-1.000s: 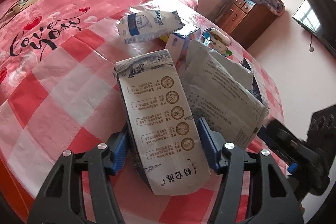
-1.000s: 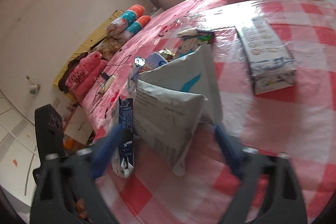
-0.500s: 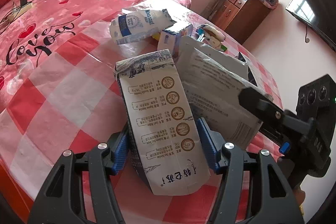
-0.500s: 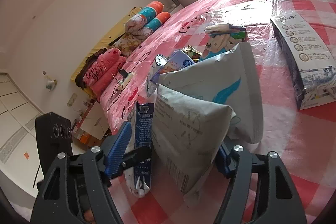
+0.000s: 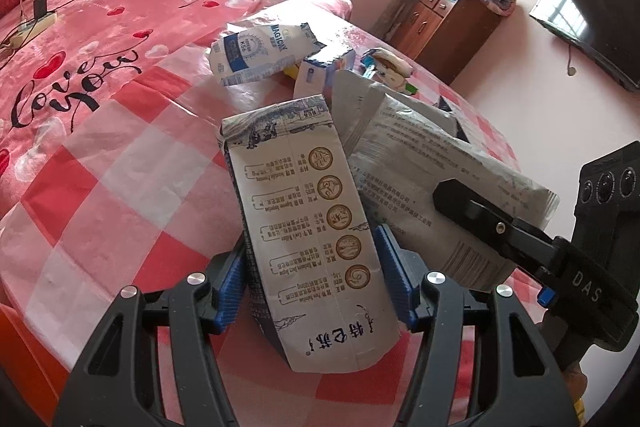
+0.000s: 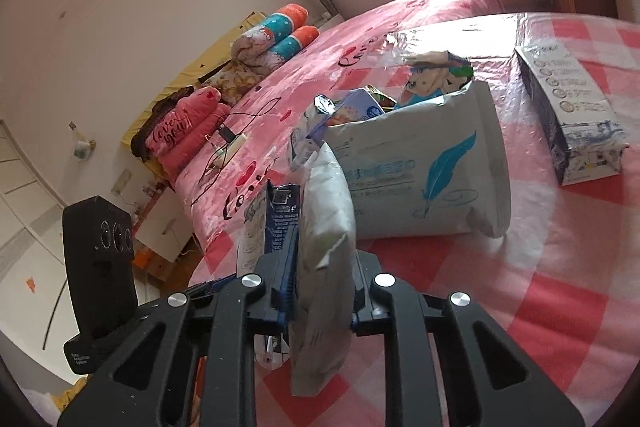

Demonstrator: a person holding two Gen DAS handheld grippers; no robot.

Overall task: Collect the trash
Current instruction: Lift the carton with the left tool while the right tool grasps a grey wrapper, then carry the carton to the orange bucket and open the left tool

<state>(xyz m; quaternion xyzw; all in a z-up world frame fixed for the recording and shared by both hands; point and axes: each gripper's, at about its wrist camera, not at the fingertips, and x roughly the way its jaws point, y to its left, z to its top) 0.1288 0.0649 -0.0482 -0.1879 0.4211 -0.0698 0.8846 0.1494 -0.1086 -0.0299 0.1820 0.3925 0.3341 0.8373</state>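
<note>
My left gripper (image 5: 316, 279) is shut on a flattened white and blue milk carton (image 5: 308, 223), held above the checked cloth. My right gripper (image 6: 324, 287) is shut on the folded edge of a large grey-white paper bag (image 6: 424, 163); the bag also shows in the left wrist view (image 5: 432, 179), with the right gripper's finger (image 5: 480, 215) pressed on it. The bag stands open and holds several packets, among them a blue box (image 6: 352, 111) and a cartoon wrapper (image 6: 432, 79). A second milk carton (image 6: 572, 111) lies on the cloth at the right.
A white and blue pouch (image 5: 260, 51) and a small blue box (image 5: 324, 71) lie beyond the bag. The checked cloth (image 5: 100, 187) covers a table beside a pink bed (image 5: 100, 27). A wooden cabinet (image 5: 444, 23) and a television (image 5: 592, 15) stand by the far wall.
My right gripper closed from wide open onto the bag's folded edge. My left gripper kept its hold on the carton and shifted slightly toward the bag.
</note>
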